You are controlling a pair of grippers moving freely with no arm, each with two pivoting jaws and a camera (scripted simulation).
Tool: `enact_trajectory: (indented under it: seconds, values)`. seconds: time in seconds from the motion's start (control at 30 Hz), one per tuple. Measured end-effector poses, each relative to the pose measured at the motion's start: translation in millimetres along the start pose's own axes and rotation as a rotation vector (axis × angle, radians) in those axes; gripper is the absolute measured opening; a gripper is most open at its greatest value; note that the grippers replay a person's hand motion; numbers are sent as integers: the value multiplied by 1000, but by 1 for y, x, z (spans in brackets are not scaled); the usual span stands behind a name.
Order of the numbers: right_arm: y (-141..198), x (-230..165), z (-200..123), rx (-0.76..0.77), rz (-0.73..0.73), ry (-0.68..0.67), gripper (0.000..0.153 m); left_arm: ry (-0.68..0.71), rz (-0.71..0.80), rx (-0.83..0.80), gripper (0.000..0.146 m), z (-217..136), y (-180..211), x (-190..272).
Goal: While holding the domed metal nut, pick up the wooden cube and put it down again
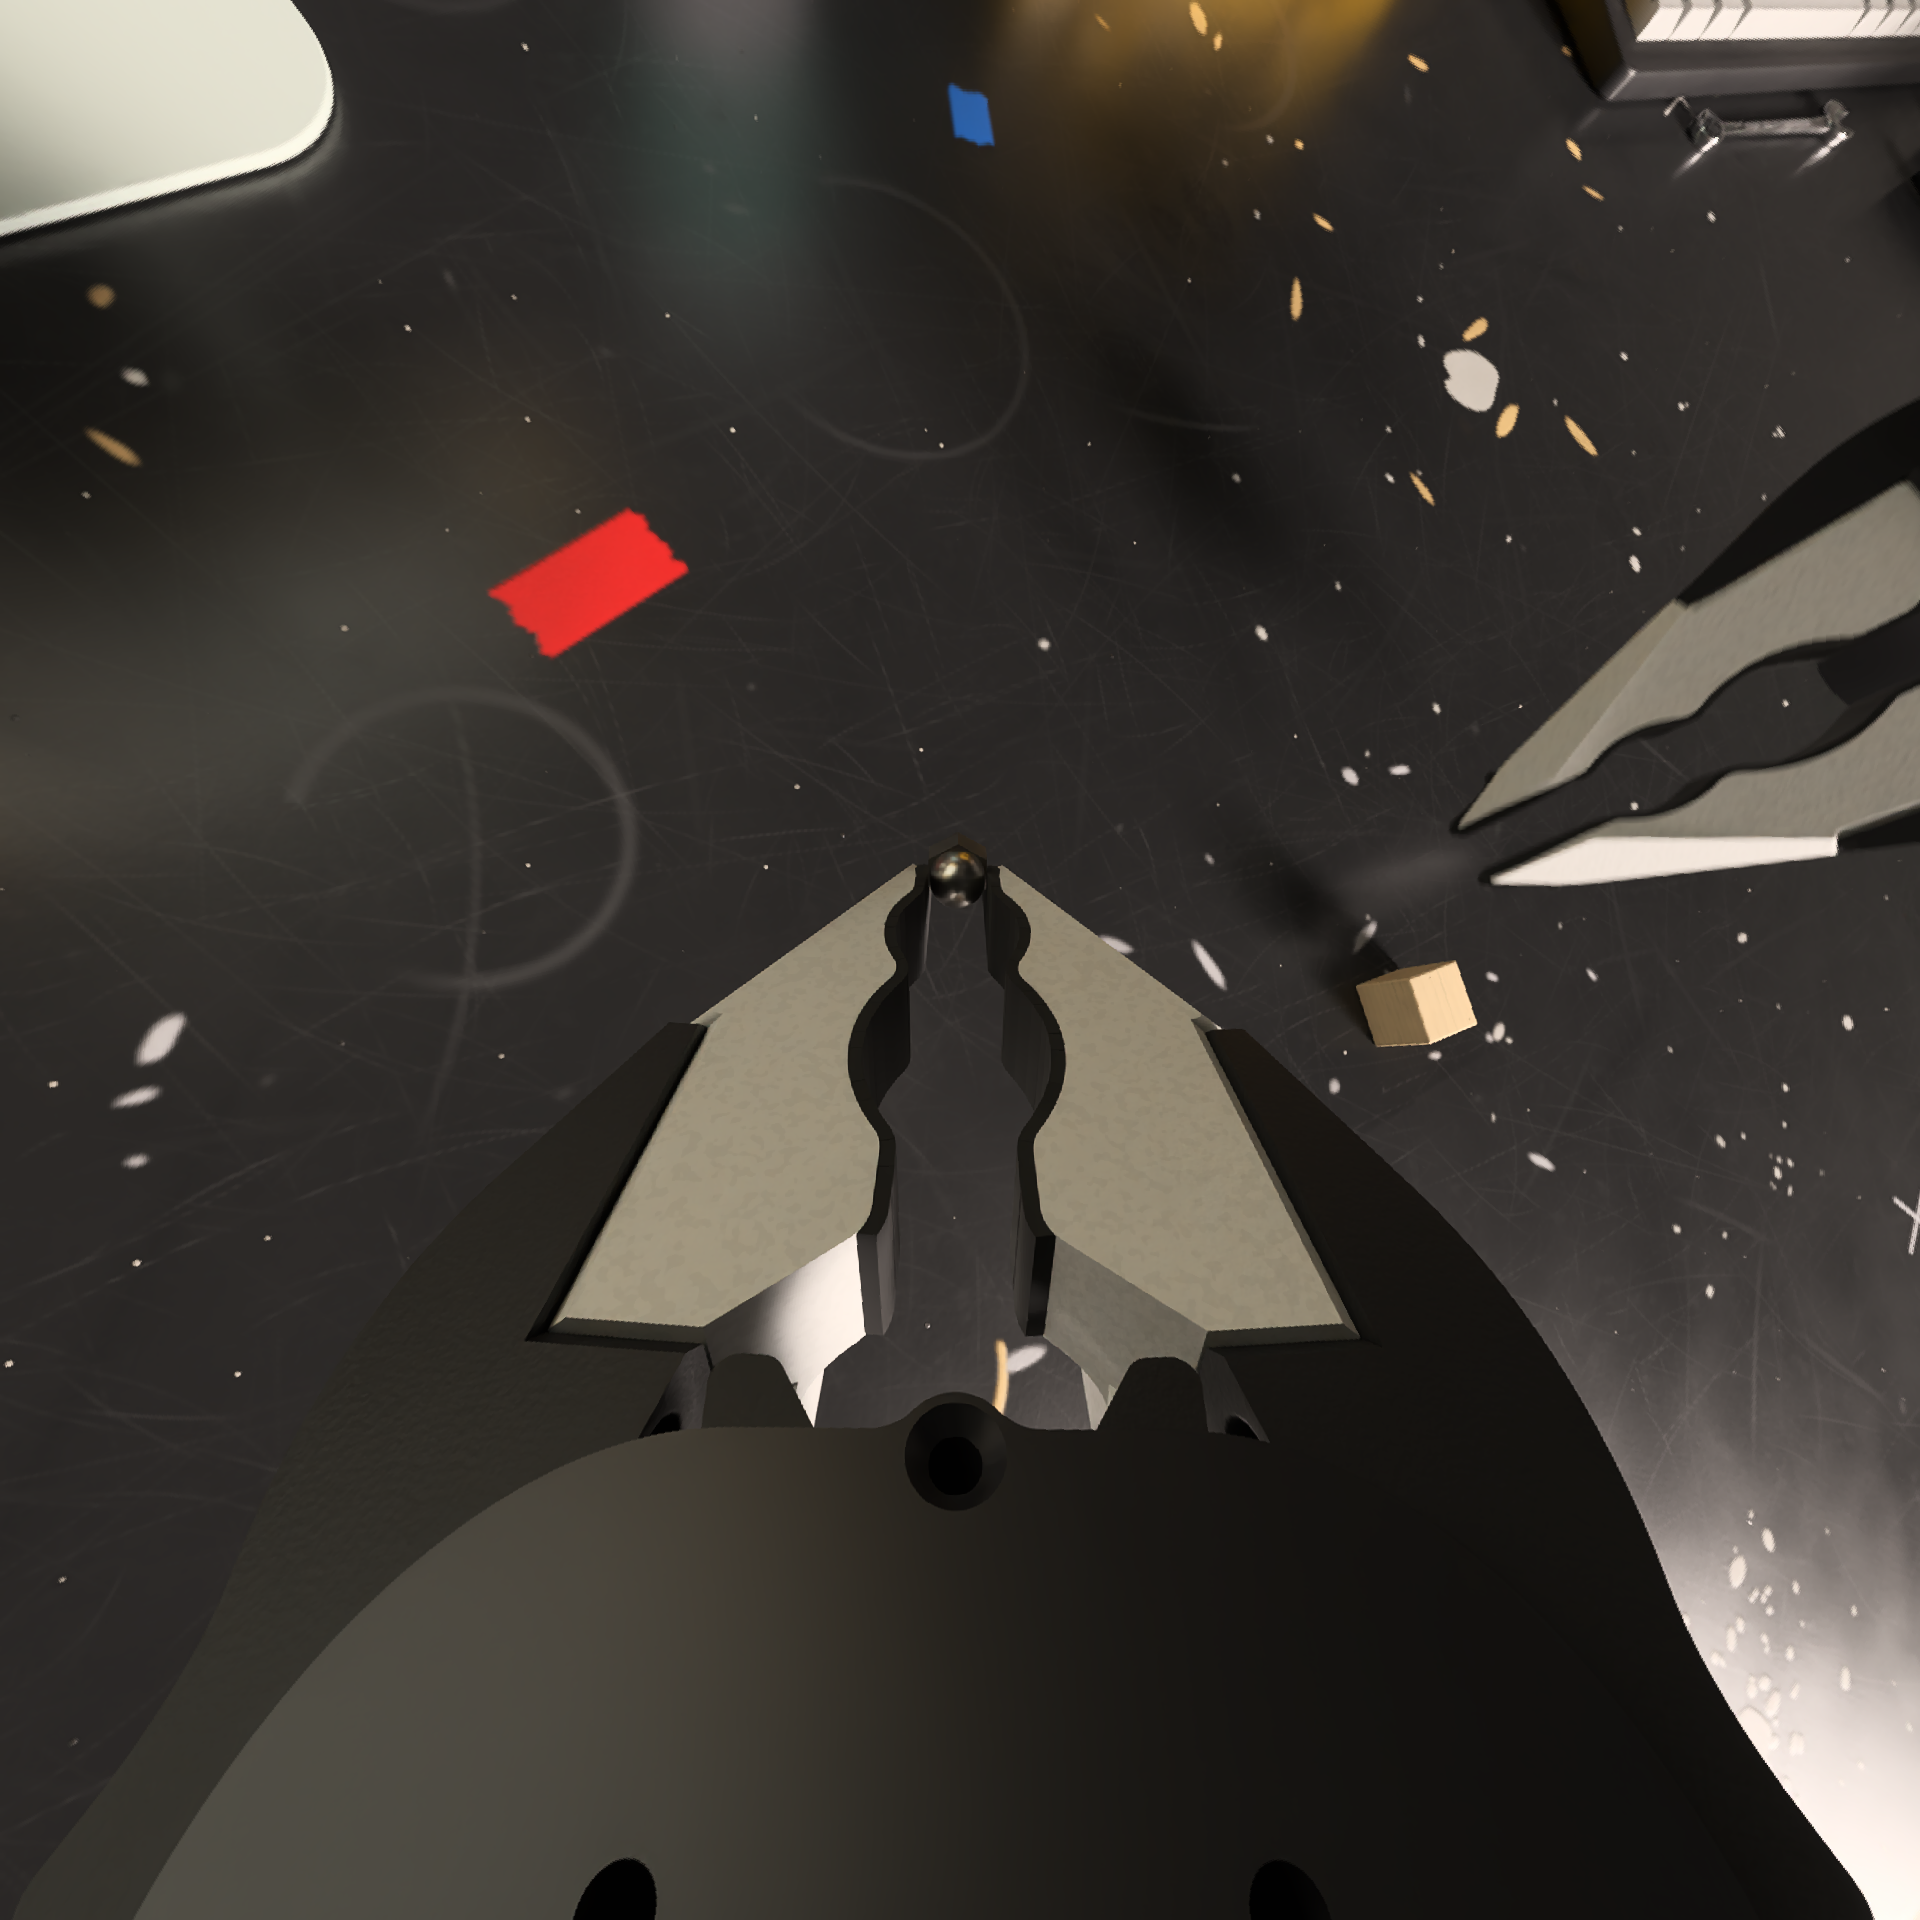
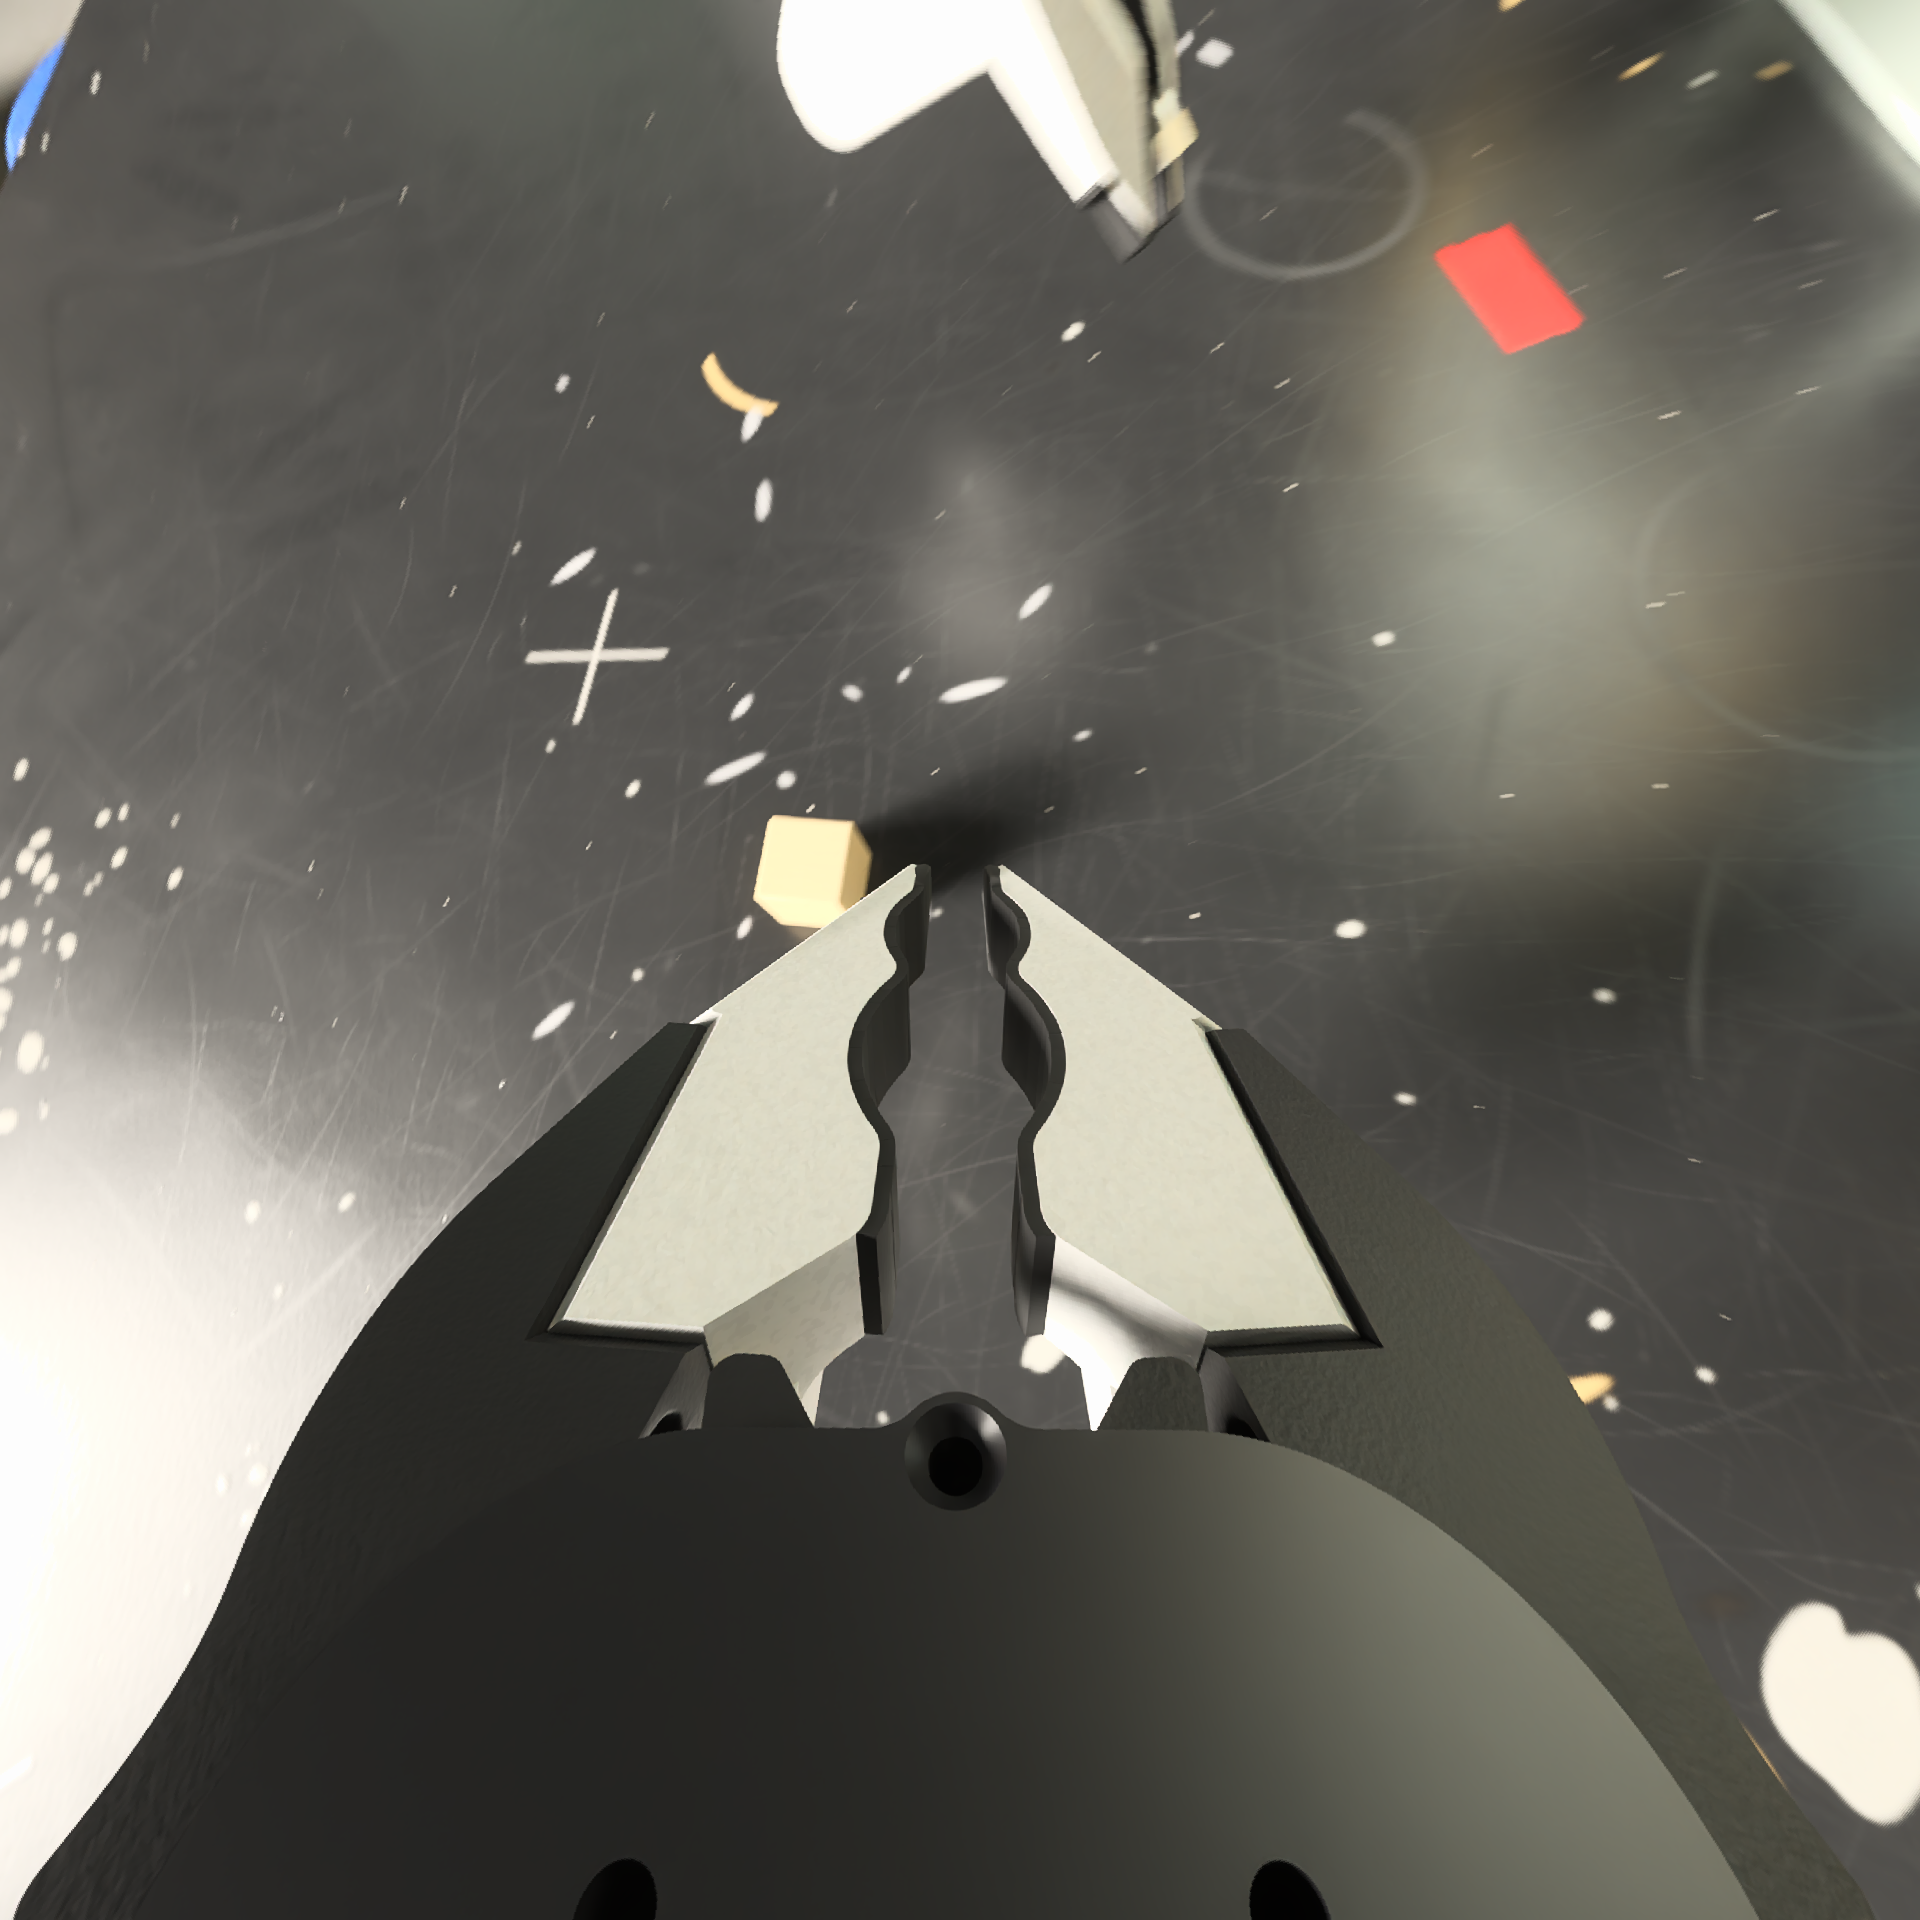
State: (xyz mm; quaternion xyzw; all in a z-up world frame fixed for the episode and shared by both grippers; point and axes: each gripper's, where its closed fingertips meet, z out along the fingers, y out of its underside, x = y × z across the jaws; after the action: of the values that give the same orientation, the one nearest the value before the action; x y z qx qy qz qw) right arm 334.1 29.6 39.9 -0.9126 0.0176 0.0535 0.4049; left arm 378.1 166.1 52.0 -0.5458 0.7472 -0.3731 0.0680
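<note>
my left gripper (image 1: 957, 883) pinches the small domed metal nut (image 1: 956, 876) right at its fingertips, the shiny round cap poking out just past them. my right gripper (image 2: 957, 883) holds nothing, its grey fingers parted by a narrow gap; in the left wrist view it shows at the right edge (image 1: 1481, 852), tips low and pointing toward the pale wooden cube (image 1: 1416, 1002).

the cube sits on the black tabletop (image 1: 779, 727), just right of my left gripper's fingers and apart from them. from the right wrist view it lies just beyond and left of my left fingertip (image 2: 811, 869), partly hidden by it; i cannot tell whether they touch. it looks plain, light tan, sharp-edged, resting flat.

the surface is dark, scuffed with fine scratches and faint ring marks, and speckled with white and tan flecks. i count one red tape strip (image 1: 588, 582), one blue tape piece (image 1: 970, 114) and one white chalk cross (image 2: 595, 655). a pale rounded shape (image 1: 145, 94) fills the far left corner, and a dark box with a metal handle (image 1: 1756, 62) sits far right. one nut, one cube, two grippers.
</note>
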Motion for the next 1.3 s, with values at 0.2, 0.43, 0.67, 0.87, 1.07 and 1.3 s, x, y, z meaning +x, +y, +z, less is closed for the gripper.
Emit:
enact_trajectory:
  seconds: [0.2, 0.43, 0.67, 0.87, 1.07, 1.3]
  values:
    - [20, -32, 16, -123, -133, -113, 28, -13, -14, 61, 10, -2, -8, -2]
    - [19, -35, 29, -161, -126, -74, 30, -54, -24, 153, 10, -7, -17, -5]
    - [18, -28, 29, -144, -22, -6, 21, -78, -28, 216, 10, -5, -20, -3]
    - [21, -23, 25, -116, 90, 69, 28, -96, -30, 271, 10, -3, -21, 0]
    - [23, -26, 23, -94, 149, 82, 35, -129, -12, 303, 10, -5, -20, 2]
    - [21, -29, 25, -104, 169, 90, 42, -160, 14, 312, 10, -11, -15, -1]
